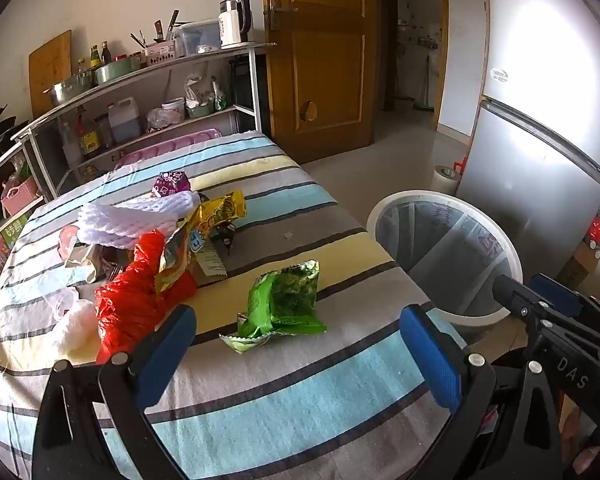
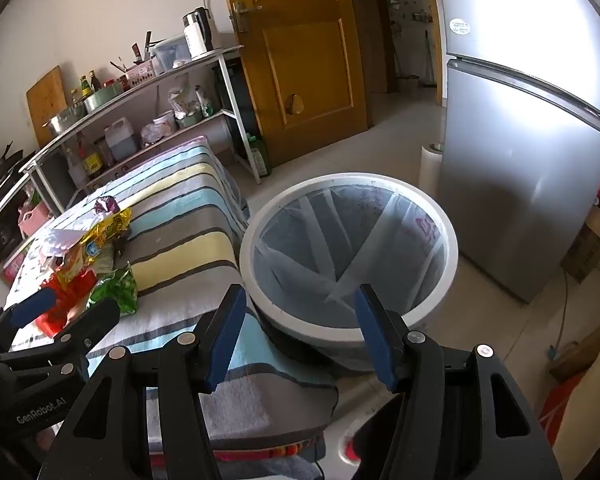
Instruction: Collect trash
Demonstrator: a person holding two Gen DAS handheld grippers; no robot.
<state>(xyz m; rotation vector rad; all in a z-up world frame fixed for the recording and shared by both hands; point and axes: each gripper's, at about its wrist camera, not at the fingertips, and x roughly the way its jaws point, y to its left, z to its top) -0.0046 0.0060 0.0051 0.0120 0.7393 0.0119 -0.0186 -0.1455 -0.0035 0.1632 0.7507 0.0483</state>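
A crumpled green snack wrapper [image 1: 284, 304] lies on the striped tablecloth [image 1: 284, 400], just ahead of my left gripper [image 1: 300, 344], which is open and empty above the cloth. Behind it lies a pile of trash: a red plastic bag [image 1: 136, 300], a yellow wrapper [image 1: 208, 220], white foam netting [image 1: 132, 220] and a purple packet [image 1: 172, 182]. A white bin [image 2: 348, 264] with a clear liner stands on the floor beside the table. My right gripper [image 2: 300, 320] is open and empty over the bin's near rim. The left gripper [image 2: 64, 312] also shows in the right wrist view by the green wrapper [image 2: 116, 292].
A silver fridge [image 2: 520, 160] stands right of the bin. A metal shelf rack [image 1: 140, 80] with bottles, pots and a kettle runs along the far wall. A wooden door [image 1: 320, 52] stands behind the table. A paper roll [image 1: 446, 178] stands by the fridge.
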